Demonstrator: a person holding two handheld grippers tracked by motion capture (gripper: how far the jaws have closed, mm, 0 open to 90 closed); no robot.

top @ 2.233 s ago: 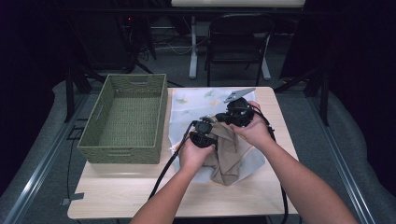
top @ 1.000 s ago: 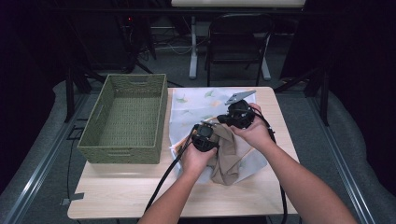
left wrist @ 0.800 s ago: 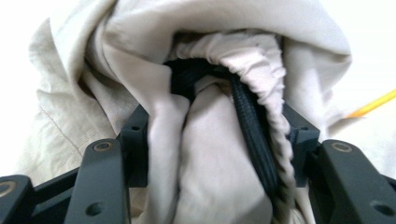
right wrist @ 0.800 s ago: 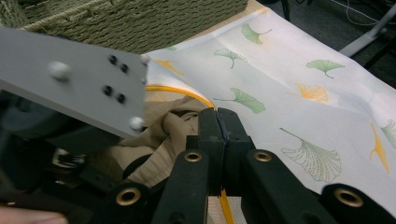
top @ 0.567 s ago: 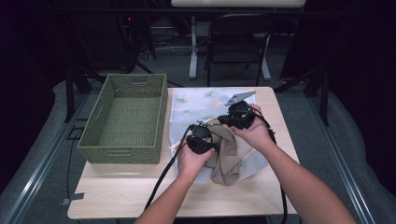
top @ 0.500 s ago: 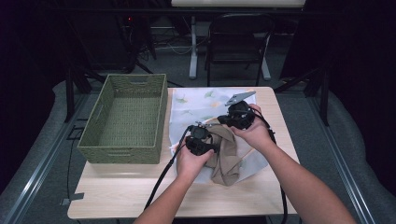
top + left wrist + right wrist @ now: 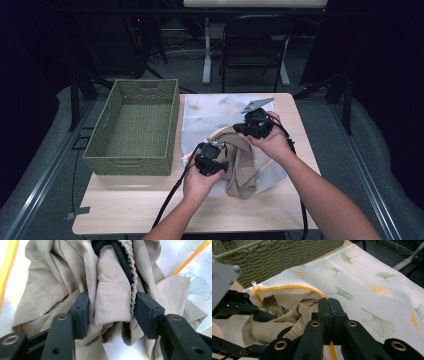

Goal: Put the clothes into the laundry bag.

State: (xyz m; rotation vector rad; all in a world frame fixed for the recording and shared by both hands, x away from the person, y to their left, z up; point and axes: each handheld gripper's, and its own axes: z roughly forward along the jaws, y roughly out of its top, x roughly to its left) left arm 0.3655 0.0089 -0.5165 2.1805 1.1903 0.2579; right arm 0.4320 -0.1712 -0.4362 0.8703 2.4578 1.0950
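The khaki garment (image 7: pixel 241 165) is seen crumpled near the middle of the wooden table (image 7: pixel 125 212), lying on and partly inside a white mesh bag (image 7: pixel 212 112) printed with ginkgo leaves and edged with an orange zipper (image 7: pixel 287 287). Nearest the person, the left gripper (image 7: pixel 212 159) is held in the left hand (image 7: pixel 200 182) at the garment's left side; in the left gripper view its jaws are spread around a thick fold of the khaki cloth (image 7: pixel 112 297), with both pads pressed against the fabric, so the fold is pinched between them. A gathered elastic hem (image 7: pixel 130 265) is seen running up the fold beside a black cord.

Slightly farther and to the right, the right gripper (image 7: pixel 252 127) is held in the right hand (image 7: pixel 272 142) at the garment's far edge. In the right gripper view its jaws are brought fully together, and the orange zipper edge of the bag is seen passing beneath them; whether that edge is actually caught cannot be told.

To the left, a green woven basket (image 7: pixel 135 127) is stood just beside the bag. Beyond the table, a dark chair (image 7: pixel 252 45) is seen on the floor.
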